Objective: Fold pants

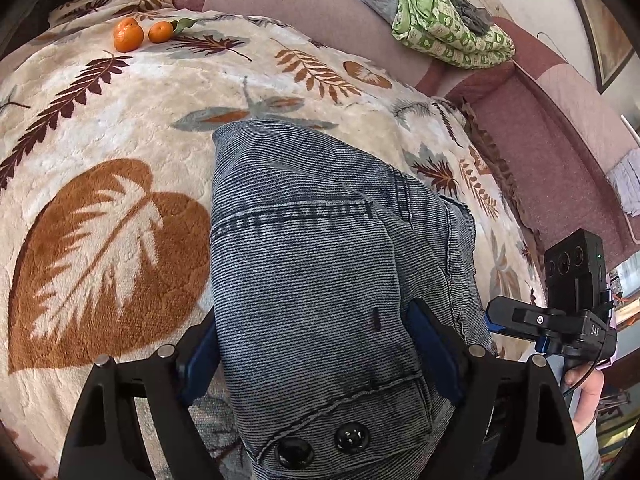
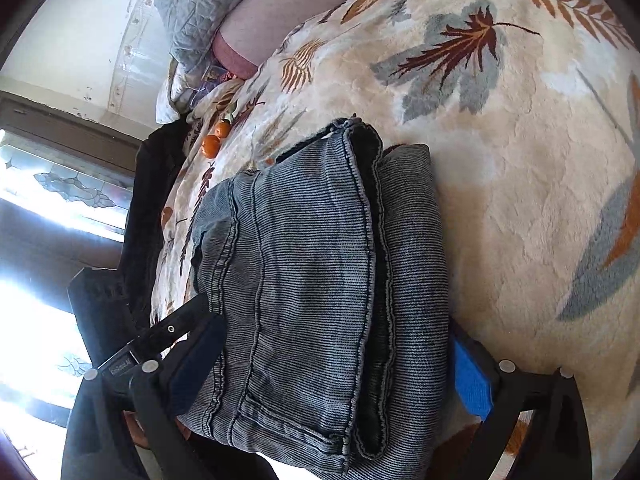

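The grey-blue denim pants (image 1: 320,248) lie folded in a thick stack on a cream leaf-patterned blanket (image 1: 120,128). My left gripper (image 1: 316,356) is shut on the pants at the waistband end, where two dark buttons show, with a blue pad on each side of the cloth. In the right wrist view the folded pants (image 2: 320,260) fill the gap between the fingers, and my right gripper (image 2: 336,364) is shut on the stack from its side. The right gripper's body (image 1: 560,320) shows at the right edge of the left wrist view.
Two oranges (image 1: 140,34) sit on the blanket at the far left; they also show in the right wrist view (image 2: 214,140). A green patterned cloth (image 1: 448,28) lies on the pink sofa back (image 1: 320,32). A grey quilted pillow (image 2: 208,4) is at the sofa's end.
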### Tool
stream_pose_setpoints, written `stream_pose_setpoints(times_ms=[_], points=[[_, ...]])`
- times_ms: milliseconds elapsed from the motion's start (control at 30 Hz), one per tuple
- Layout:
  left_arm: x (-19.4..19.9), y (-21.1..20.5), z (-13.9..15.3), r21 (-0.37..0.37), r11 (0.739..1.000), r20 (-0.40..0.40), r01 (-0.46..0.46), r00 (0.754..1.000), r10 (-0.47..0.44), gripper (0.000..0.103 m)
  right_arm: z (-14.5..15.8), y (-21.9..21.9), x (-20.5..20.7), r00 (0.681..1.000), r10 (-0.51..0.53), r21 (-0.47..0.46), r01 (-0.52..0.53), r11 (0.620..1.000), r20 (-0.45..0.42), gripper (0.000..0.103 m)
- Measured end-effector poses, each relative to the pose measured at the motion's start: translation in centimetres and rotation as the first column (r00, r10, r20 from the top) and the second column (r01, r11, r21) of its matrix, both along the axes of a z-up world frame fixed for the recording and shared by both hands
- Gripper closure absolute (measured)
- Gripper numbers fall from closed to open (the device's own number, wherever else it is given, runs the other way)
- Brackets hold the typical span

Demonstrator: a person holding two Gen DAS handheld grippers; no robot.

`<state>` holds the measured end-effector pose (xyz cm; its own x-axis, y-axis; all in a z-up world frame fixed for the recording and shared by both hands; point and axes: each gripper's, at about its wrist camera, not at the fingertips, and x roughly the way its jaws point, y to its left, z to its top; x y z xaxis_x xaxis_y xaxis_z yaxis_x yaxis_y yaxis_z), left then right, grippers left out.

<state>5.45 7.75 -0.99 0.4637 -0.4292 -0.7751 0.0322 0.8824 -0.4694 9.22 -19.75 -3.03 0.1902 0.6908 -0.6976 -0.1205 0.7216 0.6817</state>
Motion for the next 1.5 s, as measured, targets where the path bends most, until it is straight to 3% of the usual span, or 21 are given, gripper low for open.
stream_pose_setpoints(times_ms=[200,267,333,400,500,567,700,733,767,833,967,1233,1333,1500], points=[[0.0,1.7,-0.3,-0.127,0.991,-0.028,-0.035,0.999,0.031,0.019,0.1,-1.1,0.8,0.998,-0.003,0.059,0.007,0.998,-0.056,0.003],[-0.1,2.2,-0.5,-0.162,0.985,-0.041,-0.063,0.998,0.057,0.026,-0.1,-1.1,1.1,0.997,-0.003,0.042,0.006,0.999,-0.072,0.008],[-0.1,2.5,-0.8,-0.161,0.983,-0.054,-0.088,0.995,0.081,0.041,-0.1,-0.4,1.1,0.998,0.017,-0.007,-0.018,1.0,-0.061,0.01],[-0.1,2.9,-0.9,-0.173,0.98,-0.062,-0.104,0.994,0.094,0.044,0.1,0.2,0.9,0.999,0.024,-0.061,-0.027,0.998,-0.048,0.012],[-0.3,2.6,-0.8,-0.121,0.987,-0.046,-0.103,0.994,0.098,0.054,0.3,1.0,0.7,0.999,0.032,-0.148,-0.037,0.988,-0.033,0.019],[-0.4,2.3,-0.6,-0.087,0.991,-0.032,-0.1,0.995,0.097,0.059,0.4,1.1,0.5,0.999,0.03,-0.21,-0.034,0.977,-0.021,0.036],[-0.7,1.5,0.1,-0.004,0.997,0.016,-0.076,0.997,0.076,0.075,0.6,0.5,0.3,0.999,0.03,-0.237,-0.032,0.971,-0.011,0.049],[-0.8,1.1,0.3,0.022,0.997,0.034,-0.069,0.997,0.068,0.078,0.7,0.5,0.2,1.0,0.028,-0.241,-0.028,0.97,-0.004,0.057],[-1.0,0.8,0.6,0.048,0.997,0.05,-0.064,0.997,0.062,0.079,0.9,0.5,0.1,1.0,0.022,-0.248,-0.02,0.968,0.005,0.066],[-1.3,0.4,0.9,0.087,0.995,0.073,-0.056,0.996,0.05,0.081,1.3,0.7,-0.1,1.0,0.02,-0.249,-0.015,0.968,0.02,0.071],[-1.9,0.0,1.5,0.127,0.991,0.109,-0.052,0.993,0.038,0.083,2.1,0.7,-0.8,0.998,0.012,-0.237,0.002,0.971,0.056,0.077],[-3.7,-1.4,4.2,0.194,0.98,0.212,-0.051,0.977,0.009,0.086,5.9,1.4,-2.6,0.988,0.041,-0.227,-0.006,0.974,0.151,0.08],[-3.8,-1.7,5.8,0.182,0.982,0.239,-0.046,0.971,0.001,0.087,7.4,1.7,-2.8,0.983,0.052,-0.215,-0.013,0.976,0.179,0.089],[-2.8,-1.8,8.7,0.181,0.982,0.292,-0.059,0.957,0.004,0.087,9.6,2.2,-2.2,0.974,0.064,-0.204,-0.018,0.979,0.219,0.089]])
